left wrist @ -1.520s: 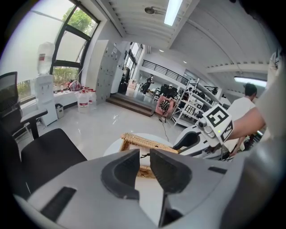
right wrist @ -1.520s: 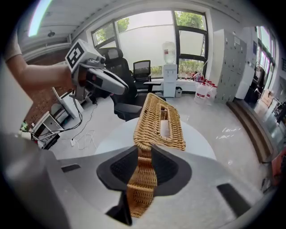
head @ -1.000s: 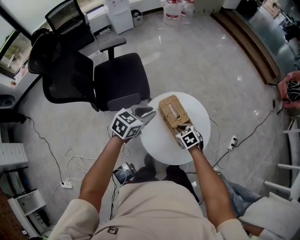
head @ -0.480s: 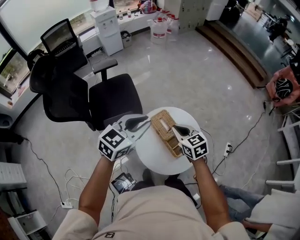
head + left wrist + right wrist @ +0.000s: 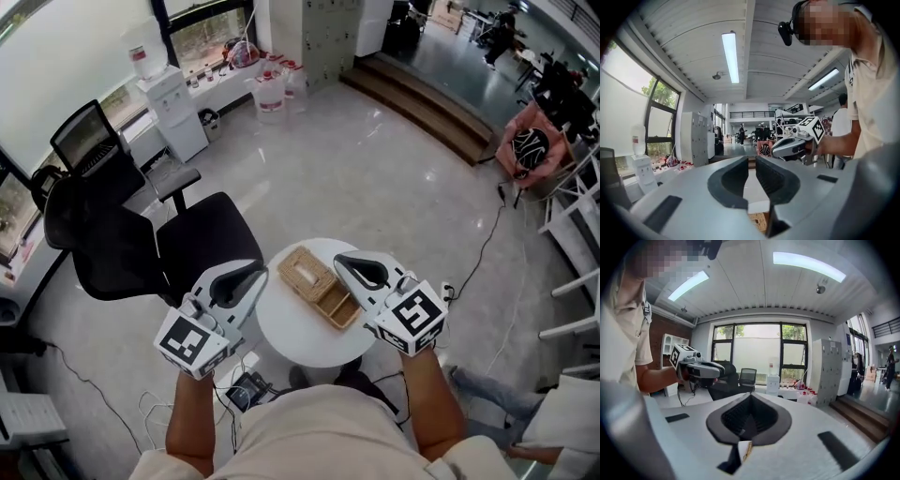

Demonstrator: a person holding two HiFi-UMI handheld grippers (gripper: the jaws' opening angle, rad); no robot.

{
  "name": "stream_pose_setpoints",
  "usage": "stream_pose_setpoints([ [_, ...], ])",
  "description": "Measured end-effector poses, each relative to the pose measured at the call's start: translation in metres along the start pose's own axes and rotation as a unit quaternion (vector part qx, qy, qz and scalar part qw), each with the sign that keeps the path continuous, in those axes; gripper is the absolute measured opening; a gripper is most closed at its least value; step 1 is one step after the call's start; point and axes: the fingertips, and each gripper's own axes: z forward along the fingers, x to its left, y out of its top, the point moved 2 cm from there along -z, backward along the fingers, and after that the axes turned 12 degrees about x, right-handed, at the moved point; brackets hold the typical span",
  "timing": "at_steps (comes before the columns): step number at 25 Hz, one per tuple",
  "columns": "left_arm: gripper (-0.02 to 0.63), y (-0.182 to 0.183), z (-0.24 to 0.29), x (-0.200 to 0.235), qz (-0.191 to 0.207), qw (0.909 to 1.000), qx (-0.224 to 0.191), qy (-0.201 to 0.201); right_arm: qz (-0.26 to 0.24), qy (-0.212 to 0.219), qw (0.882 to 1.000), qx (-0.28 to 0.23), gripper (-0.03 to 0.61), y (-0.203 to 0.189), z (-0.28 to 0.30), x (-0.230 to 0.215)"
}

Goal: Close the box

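Grey left gripper (image 5: 247, 277): jaws narrowly apart, empty. Right gripper (image 5: 351, 269): jaws just closed together, nothing between. Wicker box (image 5: 317, 287) lies between them, below, on round white tabletop (image 5: 286, 333). Black office chair (image 5: 155, 255) stands beside.

Head view looks steeply down from high above the round counter (image 5: 298, 330), with left tongs (image 5: 246, 274) and right tongs (image 5: 349, 264) over its side edges. Each gripper view sits just behind its own jaws, facing roughly level across the room; each catches the other tongs
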Motion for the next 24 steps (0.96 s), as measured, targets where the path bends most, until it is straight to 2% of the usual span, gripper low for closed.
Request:
stream_pose_setpoints([
  [4, 0.048, 0.018, -0.011, -0.009, 0.024, 0.9996, -0.014, 0.011, -0.022, -0.022, 1.000, -0.003, -0.009, 0.016, -0.021, 0.004],
  [9, 0.048, 0.025, -0.023, -0.023, 0.033, 0.9991, -0.024, 0.007, -0.030, -0.037, 0.999, -0.009, -0.009, 0.025, -0.038, 0.008],
  [19, 0.048, 0.016, -0.028, -0.030, 0.023, 0.9996, -0.012, -0.011, -0.021, -0.055, 0.998, -0.001, -0.009, 0.025, -0.048, 0.009],
  [24, 0.048, 0.015, -0.027, -0.034, 0.026, 0.9994, -0.020, -0.011, -0.020, -0.058, 0.998, 0.001, -0.009, 0.020, -0.051, 0.012],
])
